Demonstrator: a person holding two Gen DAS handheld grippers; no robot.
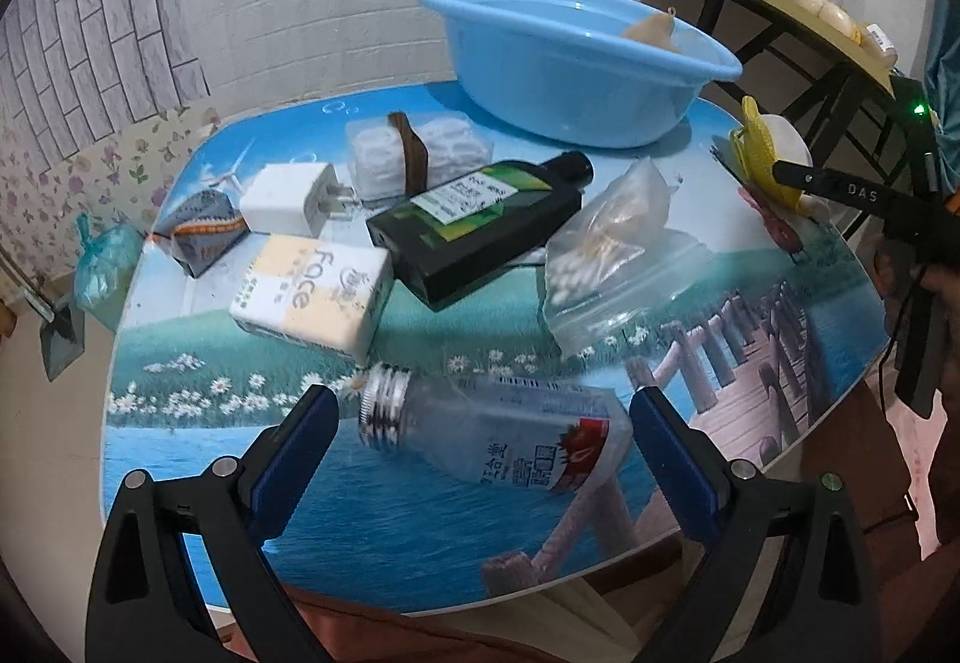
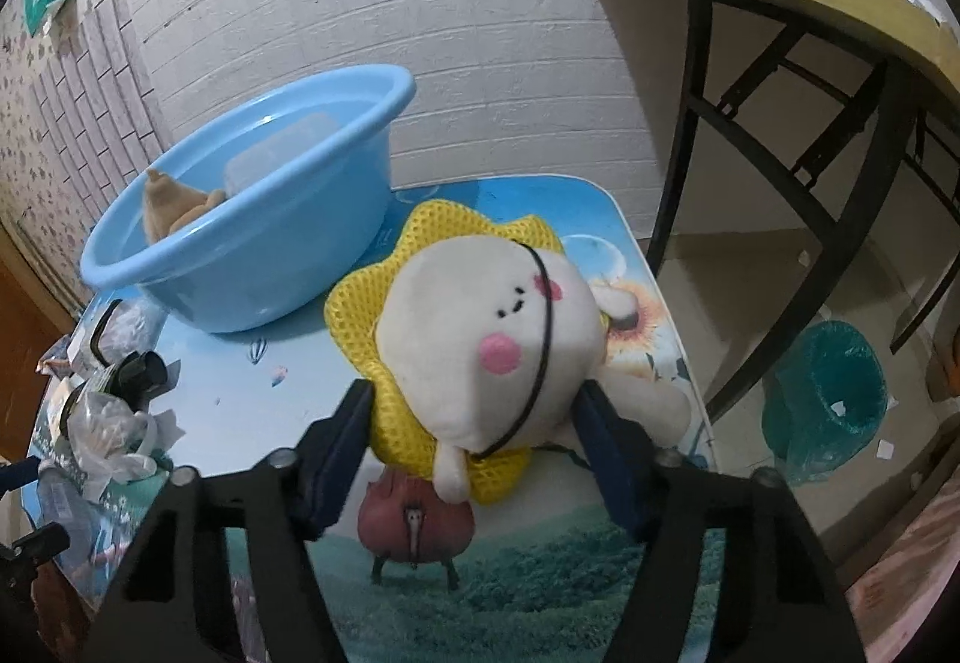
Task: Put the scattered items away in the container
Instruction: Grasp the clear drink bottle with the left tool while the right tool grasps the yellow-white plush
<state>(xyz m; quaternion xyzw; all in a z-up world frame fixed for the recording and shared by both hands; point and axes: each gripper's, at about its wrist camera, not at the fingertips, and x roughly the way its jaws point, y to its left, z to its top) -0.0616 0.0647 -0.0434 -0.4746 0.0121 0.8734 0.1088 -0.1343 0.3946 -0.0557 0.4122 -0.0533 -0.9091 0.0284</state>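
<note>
A clear plastic bottle [image 1: 498, 435] with a silver screw neck lies on its side on the picture-printed table [image 1: 390, 531]. My left gripper [image 1: 480, 396] is open and straddles it, a pad on either side and apart from it. A white plush toy with a yellow mesh collar [image 2: 480, 339] sits between the pads of my right gripper [image 2: 477, 393], which is shut on it near the table's right edge. The same right gripper [image 1: 780, 165] shows in the left wrist view. A light blue basin [image 1: 570, 81] [image 2: 258, 255] stands at the back, with a tan soft item [image 2: 168, 207] inside.
Scattered on the table are a black-green bottle [image 1: 480, 225], a tissue pack [image 1: 312, 297], a white charger [image 1: 288, 198], a clear bag [image 1: 612, 255], a cotton pad pack [image 1: 414, 153] and a small packet [image 1: 204, 231]. A wooden side table [image 2: 780, 3] and a green bin [image 2: 828, 399] stand to the right.
</note>
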